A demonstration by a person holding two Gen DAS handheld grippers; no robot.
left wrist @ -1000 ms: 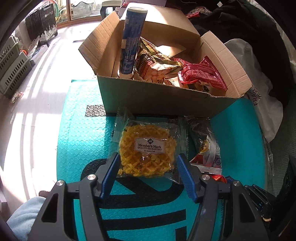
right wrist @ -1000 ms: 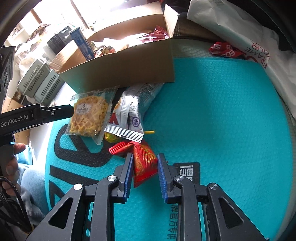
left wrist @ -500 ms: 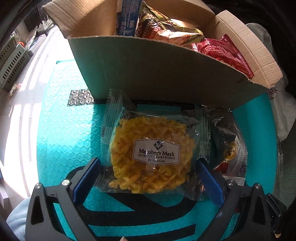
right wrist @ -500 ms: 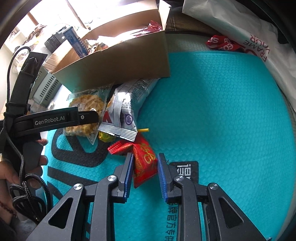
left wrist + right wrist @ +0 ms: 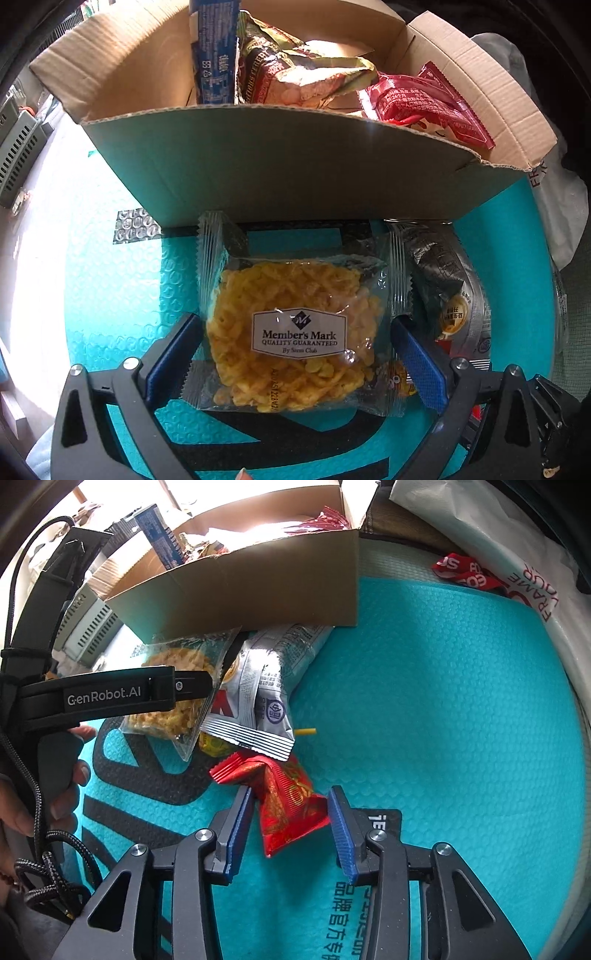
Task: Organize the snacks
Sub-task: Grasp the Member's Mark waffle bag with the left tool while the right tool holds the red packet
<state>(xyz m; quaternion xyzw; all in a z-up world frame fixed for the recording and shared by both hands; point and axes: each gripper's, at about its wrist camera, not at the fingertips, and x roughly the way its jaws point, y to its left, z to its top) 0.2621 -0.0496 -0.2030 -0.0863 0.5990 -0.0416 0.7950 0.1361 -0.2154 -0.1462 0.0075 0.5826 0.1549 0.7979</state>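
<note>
We find the left tool (image 5: 295, 354) spread wide, straddling the clear corn-snack packet (image 5: 295, 332) lying on the teal mat (image 5: 443, 701) before the cardboard box (image 5: 295, 177). The right tool (image 5: 291, 819) stands spread around the red packet (image 5: 291, 797), not gripping it.

You are working over a teal bubble-textured mat (image 5: 443, 701) printed with black lettering. A cardboard box (image 5: 295, 173) stands on its far part. Just in front of the box lie a clear packet of yellow crisps (image 5: 295, 332) and, touching it on the right, a silver snack bag (image 5: 266, 686). A red foil packet (image 5: 291, 797) lies nearer you, and a small yellow stick (image 5: 307, 732) sits beside the silver bag.
</note>
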